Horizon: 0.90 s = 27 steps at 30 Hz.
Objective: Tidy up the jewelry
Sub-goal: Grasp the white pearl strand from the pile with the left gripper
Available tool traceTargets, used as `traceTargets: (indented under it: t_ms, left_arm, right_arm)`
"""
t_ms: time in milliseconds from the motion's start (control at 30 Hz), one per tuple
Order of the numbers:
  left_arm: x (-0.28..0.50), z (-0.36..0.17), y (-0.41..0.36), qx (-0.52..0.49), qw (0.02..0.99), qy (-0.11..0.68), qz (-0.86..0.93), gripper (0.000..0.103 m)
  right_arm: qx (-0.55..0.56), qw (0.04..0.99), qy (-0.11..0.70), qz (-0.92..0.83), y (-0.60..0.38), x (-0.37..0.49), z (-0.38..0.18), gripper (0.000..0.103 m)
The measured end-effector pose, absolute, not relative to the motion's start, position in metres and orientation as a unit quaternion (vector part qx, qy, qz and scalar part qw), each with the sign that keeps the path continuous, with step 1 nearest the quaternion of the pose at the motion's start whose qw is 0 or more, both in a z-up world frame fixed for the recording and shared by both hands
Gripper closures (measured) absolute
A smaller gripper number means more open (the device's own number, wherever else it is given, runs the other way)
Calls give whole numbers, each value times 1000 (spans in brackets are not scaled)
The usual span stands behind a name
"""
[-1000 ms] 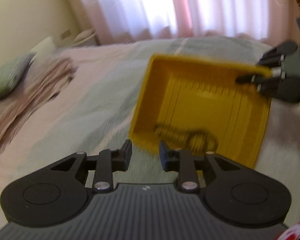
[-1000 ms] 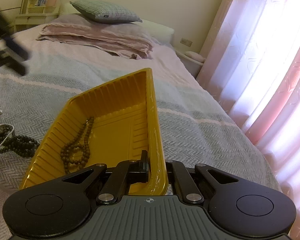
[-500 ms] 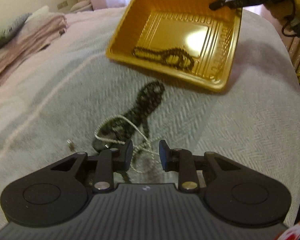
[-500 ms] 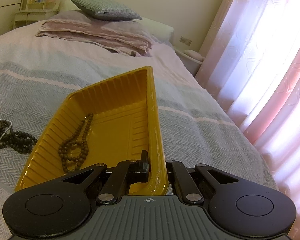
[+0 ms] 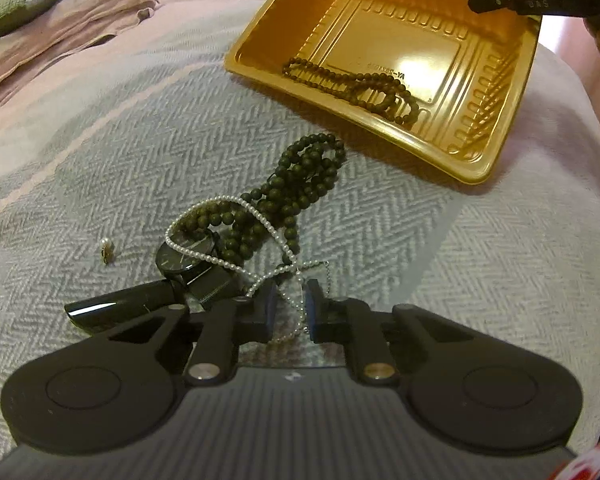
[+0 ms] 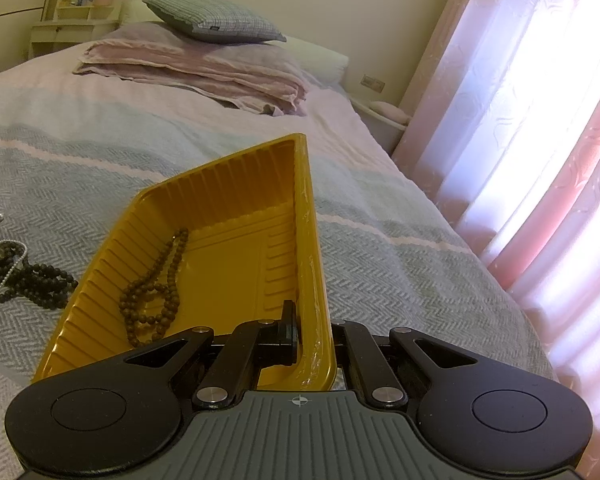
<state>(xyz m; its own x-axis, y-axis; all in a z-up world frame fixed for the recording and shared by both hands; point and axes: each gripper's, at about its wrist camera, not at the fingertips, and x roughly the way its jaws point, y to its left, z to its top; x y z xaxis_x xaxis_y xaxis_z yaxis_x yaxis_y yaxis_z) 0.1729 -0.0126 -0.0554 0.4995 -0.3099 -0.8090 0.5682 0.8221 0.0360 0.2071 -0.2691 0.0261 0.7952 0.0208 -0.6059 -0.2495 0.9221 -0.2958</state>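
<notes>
A yellow plastic tray (image 5: pixel 480 152) lies on the bed with a brown bead string (image 5: pixel 360 88) inside; the tray also shows in the right wrist view (image 6: pixel 236 264) with the brown beads (image 6: pixel 156 296). My right gripper (image 6: pixel 314 336) is shut on the tray's rim, and shows at the top right of the left wrist view (image 5: pixel 500 0). My left gripper (image 5: pixel 291 306) is open, low over a pile: a white pearl necklace (image 5: pixel 228 200), dark green beads (image 5: pixel 300 176) and a black watch (image 5: pixel 184 258). A pearl strand runs between its fingertips.
A small pearl earring (image 5: pixel 107 249) lies left of the pile on the grey herringbone blanket (image 5: pixel 480 260). Folded pink bedding (image 6: pixel 204 68) and a checked pillow (image 6: pixel 216 20) lie at the head of the bed. Pink curtains (image 6: pixel 540 120) hang to the right.
My left gripper has swung down from the tray and come low over the jewelry pile, its jaws now either side of the pearl strand. The right gripper keeps its hold on the tray.
</notes>
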Motion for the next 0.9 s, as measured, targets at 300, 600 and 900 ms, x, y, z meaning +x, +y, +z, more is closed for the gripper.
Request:
traceTargets:
  t_ms: [300, 600, 900]
  left_arm:
    - [164, -44, -23, 187, 849, 413, -271, 101]
    - [169, 29, -12, 185, 870, 358, -285, 101]
    - [178, 110, -19, 193, 890, 291, -294, 101]
  right_arm:
    - [-182, 930, 312, 72, -270, 207, 26, 99]
    - [-185, 930, 309, 73, -268, 205, 27, 99]
    - [-189, 930, 307, 73, -266, 204, 29, 99]
